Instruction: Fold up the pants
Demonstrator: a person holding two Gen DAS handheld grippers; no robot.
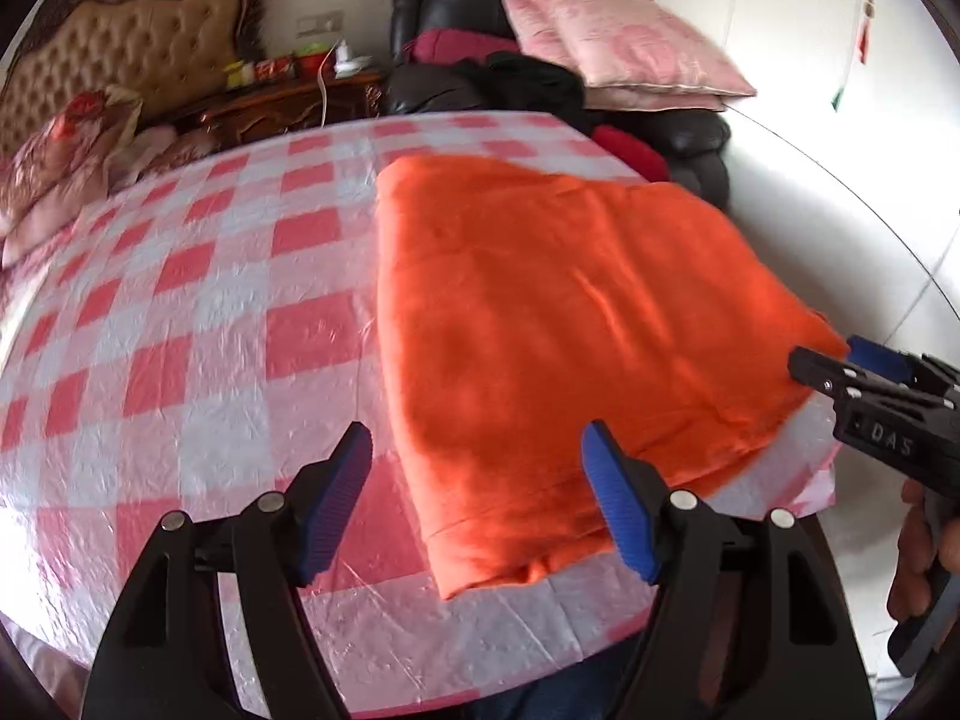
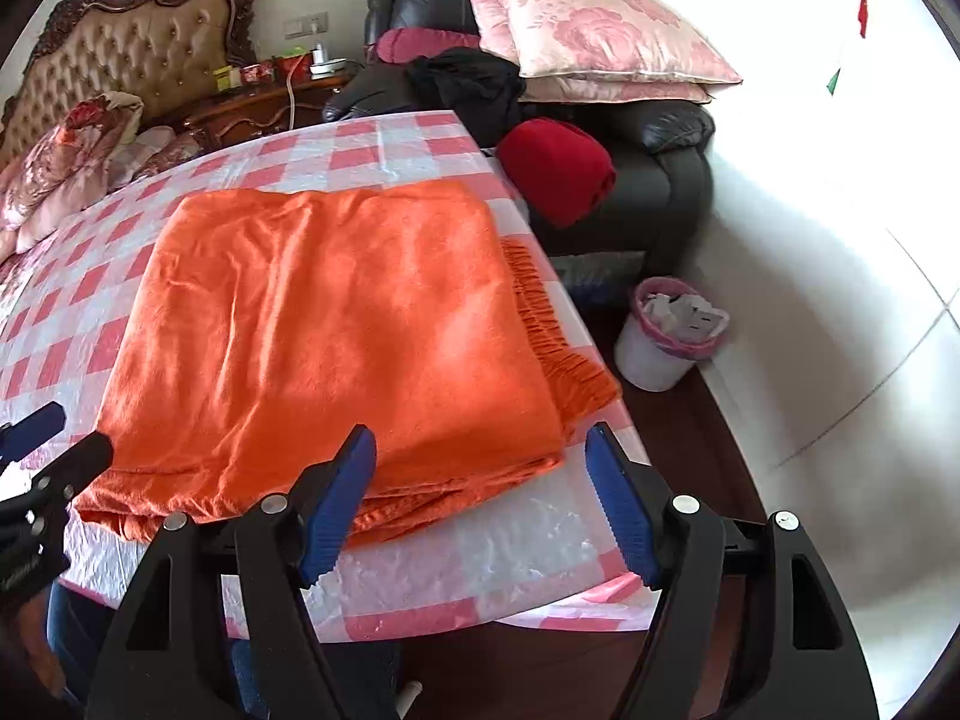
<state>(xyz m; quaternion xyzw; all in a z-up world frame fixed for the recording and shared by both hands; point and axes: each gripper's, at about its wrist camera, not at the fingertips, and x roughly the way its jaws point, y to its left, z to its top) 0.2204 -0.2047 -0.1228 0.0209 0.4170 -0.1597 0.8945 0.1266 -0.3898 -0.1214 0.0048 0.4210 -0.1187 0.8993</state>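
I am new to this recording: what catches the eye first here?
The orange pants, folded flat on the pink checked table, stand out most. Both tongs, left and right, are open at the near edge, holding nothing. Behind, pink pillows lie on a black sofa.

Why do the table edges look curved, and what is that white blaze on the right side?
Left wrist view: fisheye bends the checkered table; daylight washes out the right wall; orange pants look slightly blurred. Right wrist view: same curving, sharper pants, glare on the plastic cover near the edge.
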